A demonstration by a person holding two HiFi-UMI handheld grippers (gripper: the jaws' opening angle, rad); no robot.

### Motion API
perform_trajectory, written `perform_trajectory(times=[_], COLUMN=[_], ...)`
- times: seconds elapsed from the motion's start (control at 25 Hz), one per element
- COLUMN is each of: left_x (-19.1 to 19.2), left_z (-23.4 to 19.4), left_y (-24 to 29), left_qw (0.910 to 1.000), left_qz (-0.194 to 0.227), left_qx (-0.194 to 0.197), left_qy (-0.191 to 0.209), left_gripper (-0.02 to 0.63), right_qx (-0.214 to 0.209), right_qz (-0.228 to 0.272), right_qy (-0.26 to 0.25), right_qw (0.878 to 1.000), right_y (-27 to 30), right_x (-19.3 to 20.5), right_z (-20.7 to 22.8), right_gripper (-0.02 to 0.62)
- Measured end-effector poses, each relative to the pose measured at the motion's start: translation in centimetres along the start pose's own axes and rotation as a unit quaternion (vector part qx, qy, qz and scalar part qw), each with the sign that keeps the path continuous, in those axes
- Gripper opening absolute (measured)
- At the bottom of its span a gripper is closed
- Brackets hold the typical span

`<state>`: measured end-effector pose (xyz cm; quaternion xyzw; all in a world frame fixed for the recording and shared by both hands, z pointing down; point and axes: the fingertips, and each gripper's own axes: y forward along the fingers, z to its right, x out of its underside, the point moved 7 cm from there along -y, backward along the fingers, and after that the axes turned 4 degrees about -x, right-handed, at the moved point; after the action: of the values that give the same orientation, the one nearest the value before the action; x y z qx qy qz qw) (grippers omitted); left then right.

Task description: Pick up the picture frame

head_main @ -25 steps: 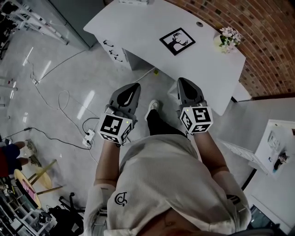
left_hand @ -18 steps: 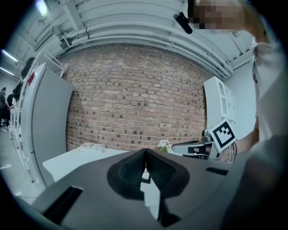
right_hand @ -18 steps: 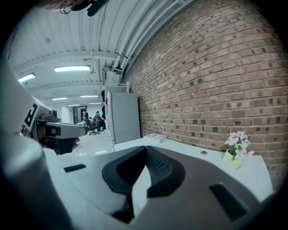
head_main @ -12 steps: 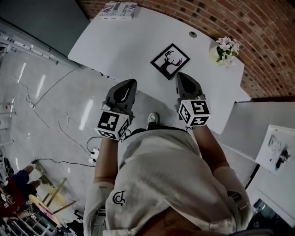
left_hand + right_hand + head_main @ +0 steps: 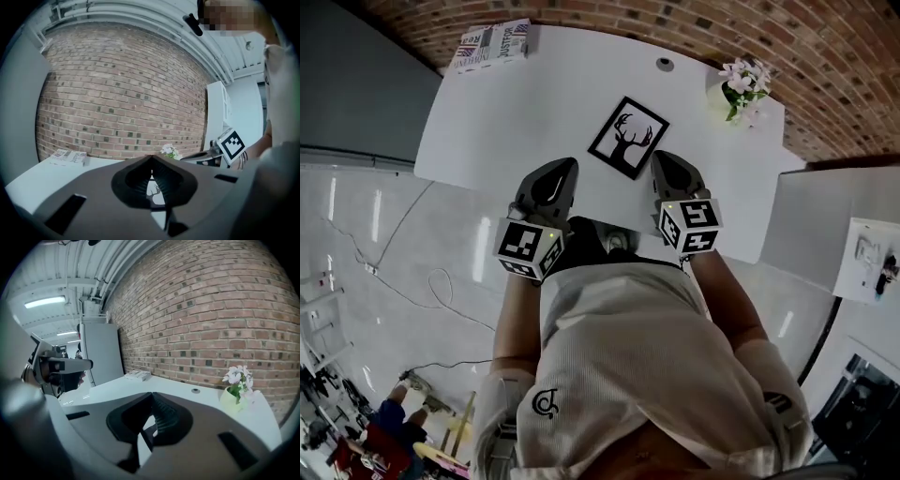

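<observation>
The picture frame (image 5: 628, 137), black with a white deer silhouette print, lies flat on the white table (image 5: 525, 103) near its front edge. My left gripper (image 5: 568, 164) is shut and empty, its tip just left of the frame's near corner. My right gripper (image 5: 660, 157) is also shut and empty, just right of the frame's near edge. Neither touches the frame. In the left gripper view, part of the deer print (image 5: 154, 191) shows through the hollow behind the shut left gripper (image 5: 151, 157). The right gripper (image 5: 151, 394) points across the table toward the brick wall.
A book (image 5: 491, 42) lies at the table's far left corner. A small vase of flowers (image 5: 741, 82) stands at the far right, with a cable hole (image 5: 665, 64) beside it. A brick wall (image 5: 825, 56) runs behind the table. A white cabinet (image 5: 872, 258) stands at the right.
The person has walked up to the table. Both shut grippers have come forward from over the floor to the table's front edge, one on each side of the frame.
</observation>
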<state>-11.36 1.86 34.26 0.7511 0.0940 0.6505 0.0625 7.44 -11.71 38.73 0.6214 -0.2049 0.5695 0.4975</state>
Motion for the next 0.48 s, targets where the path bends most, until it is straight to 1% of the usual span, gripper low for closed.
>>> perform_trajectory(times=[0.12,0.24,0.36,0.48], left_x=[-0.1,0.1,0.7,2.0], left_z=[-2.0,-3.7,-5.6,-6.9], left_y=[2.9,5.5,8.0,9.9], left_qw=[0.9989,0.9955,0.9918,0.9864], left_qz=[-0.011,-0.020,-0.025,-0.042], left_qx=[0.045,0.093,0.125,0.159], left_qy=[0.002,0.002,-0.001,0.013], left_gripper=[0.012,0.012,0.012,0.012], right_qx=[0.031,0.069,0.098,0.124], right_qz=[-0.016,-0.040,-0.069,-0.095], right_qy=[0.020,0.044,0.068,0.090], right_qw=[0.999,0.996,0.990,0.984], right_y=[1.6,3.0,4.8,6.1], right_x=[0.7,1.9,3.5,5.6], right_z=[0.6,1.3,2.1,2.8], right_gripper=[0.008,0.009,0.009,0.009])
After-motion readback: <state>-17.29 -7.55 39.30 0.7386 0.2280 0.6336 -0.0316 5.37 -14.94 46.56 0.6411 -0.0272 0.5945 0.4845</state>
